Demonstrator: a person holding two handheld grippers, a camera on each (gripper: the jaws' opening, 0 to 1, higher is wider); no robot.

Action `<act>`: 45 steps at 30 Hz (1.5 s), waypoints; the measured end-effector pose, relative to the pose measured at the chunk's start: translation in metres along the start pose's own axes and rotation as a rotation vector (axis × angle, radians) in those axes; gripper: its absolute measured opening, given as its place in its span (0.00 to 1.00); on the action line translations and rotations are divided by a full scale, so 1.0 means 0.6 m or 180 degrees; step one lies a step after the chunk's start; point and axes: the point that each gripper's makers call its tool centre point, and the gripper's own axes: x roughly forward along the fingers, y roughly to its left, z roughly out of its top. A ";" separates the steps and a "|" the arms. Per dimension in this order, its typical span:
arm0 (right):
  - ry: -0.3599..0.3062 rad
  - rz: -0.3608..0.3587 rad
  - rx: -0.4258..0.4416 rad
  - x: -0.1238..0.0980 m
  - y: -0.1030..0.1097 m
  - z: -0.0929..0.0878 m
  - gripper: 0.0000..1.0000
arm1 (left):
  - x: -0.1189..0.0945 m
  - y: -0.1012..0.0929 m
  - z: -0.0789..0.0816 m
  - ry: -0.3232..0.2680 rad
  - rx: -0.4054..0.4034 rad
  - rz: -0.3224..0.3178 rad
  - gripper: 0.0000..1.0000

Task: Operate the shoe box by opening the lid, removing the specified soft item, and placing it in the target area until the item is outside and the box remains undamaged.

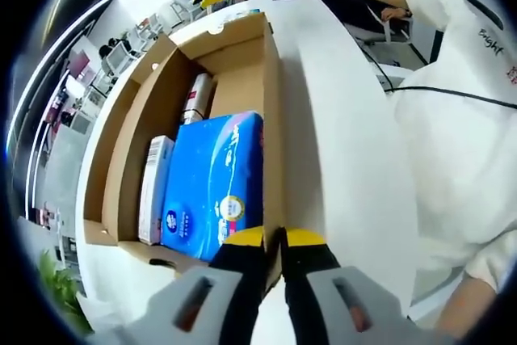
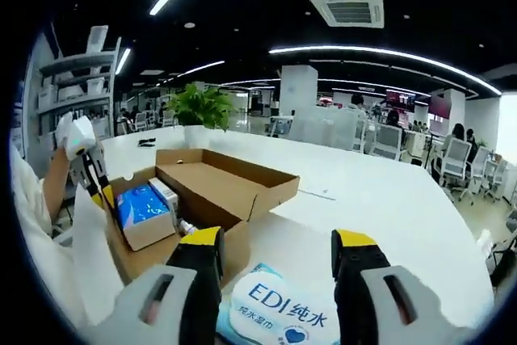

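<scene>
The shoe box stands open on the white table, with its lid folded back along the far long side. Inside the box, a blue tissue pack lies against the near wall. A slim white carton lies beside the pack, and a red-and-white tube lies deeper in the box. The left gripper has its yellow-tipped jaws closed on the box's near wall. A person in a white top stands beside the table.

Bright, even office light.
Ceiling strips glare on the white tabletop; edges bend hard, near fingers soft.
</scene>
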 end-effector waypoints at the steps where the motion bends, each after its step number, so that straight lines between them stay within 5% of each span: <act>1: -0.0065 0.0006 0.0022 -0.005 0.007 0.004 0.57 | 0.000 -0.001 0.000 0.0004 0.0009 -0.0003 0.06; 4: -0.0175 -0.0020 0.0024 -0.023 0.020 0.012 0.57 | 0.000 -0.001 0.000 0.0020 0.0006 -0.0022 0.06; 5: -0.0382 -0.0301 -0.0049 -0.031 0.001 0.021 0.54 | 0.001 -0.001 0.000 0.0026 -0.0007 -0.0028 0.06; 7: -0.0325 -0.0184 0.0239 -0.032 0.019 -0.002 0.55 | 0.001 -0.001 0.000 0.0036 -0.0009 -0.0030 0.06; 11: -0.0344 -0.0267 0.0173 -0.037 0.026 -0.009 0.58 | 0.001 -0.002 0.000 0.0041 0.0043 -0.0007 0.06; 14: -0.0139 -0.0482 -0.0045 -0.042 0.017 -0.012 0.54 | 0.001 -0.001 0.000 0.0030 0.0035 -0.0010 0.06; 16: -0.0295 -0.0493 -0.0299 -0.050 0.029 0.020 0.54 | 0.001 0.000 0.000 0.0031 0.0021 -0.0017 0.06; 22: -0.0679 -0.0549 -0.0096 -0.066 0.045 0.063 0.54 | 0.001 0.000 0.000 0.0045 -0.0041 0.0080 0.07; 26: -0.0810 -0.0476 0.0176 -0.073 0.053 0.061 0.59 | 0.000 0.000 0.001 0.0024 -0.0011 0.0086 0.07; 30: -0.0788 -0.0468 0.0162 -0.070 0.056 0.058 0.63 | 0.000 -0.002 0.002 0.0005 -0.0037 0.0045 0.07; 34: -0.0700 -0.0646 -0.0104 -0.064 0.056 0.054 0.55 | 0.000 -0.003 0.002 0.0013 -0.0055 0.0042 0.07; 45: -0.0680 -0.0444 -0.0108 -0.040 0.094 0.054 0.57 | -0.001 -0.004 0.008 -0.0094 -0.0067 0.0062 0.07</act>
